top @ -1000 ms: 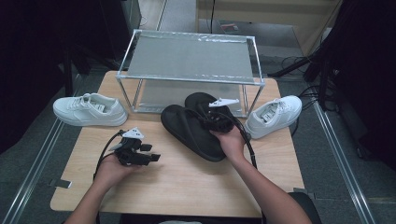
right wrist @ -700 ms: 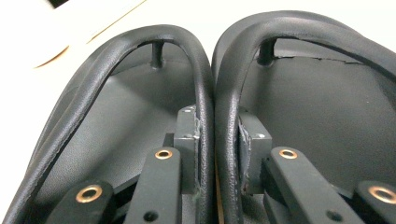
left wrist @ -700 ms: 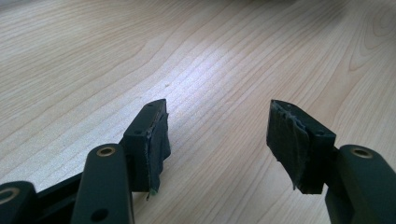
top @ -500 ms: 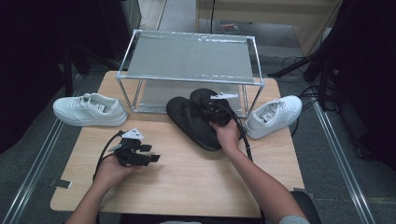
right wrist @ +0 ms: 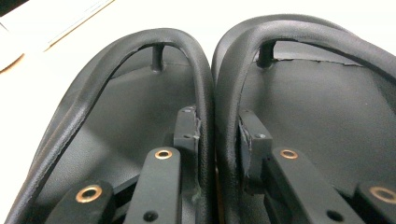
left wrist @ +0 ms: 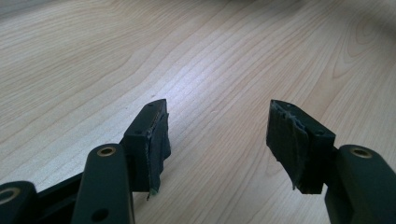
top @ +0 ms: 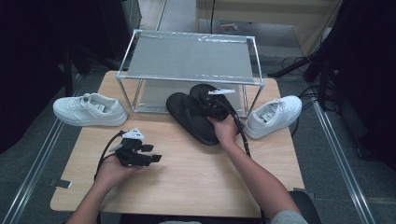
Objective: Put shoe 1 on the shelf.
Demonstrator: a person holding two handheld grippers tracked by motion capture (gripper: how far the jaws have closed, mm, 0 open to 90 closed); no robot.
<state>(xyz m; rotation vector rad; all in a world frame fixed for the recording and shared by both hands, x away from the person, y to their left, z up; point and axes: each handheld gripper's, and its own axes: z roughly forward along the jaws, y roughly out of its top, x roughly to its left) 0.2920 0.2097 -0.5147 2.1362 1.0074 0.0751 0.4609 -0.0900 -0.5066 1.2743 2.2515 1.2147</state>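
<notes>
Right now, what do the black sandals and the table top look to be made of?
Black sandals: rubber or foam, probably; matte soles, faintly sheened tubular straps pinched together by the right tongs. Table top: pale wood or wood-look laminate, with visible grain and a soft glare.

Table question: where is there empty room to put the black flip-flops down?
Bare wood lies on the table between the left gripper and the person's right forearm, and along the near edge. It is crowded by the rack, where the flip-flops and right sneaker sit close together.
</notes>
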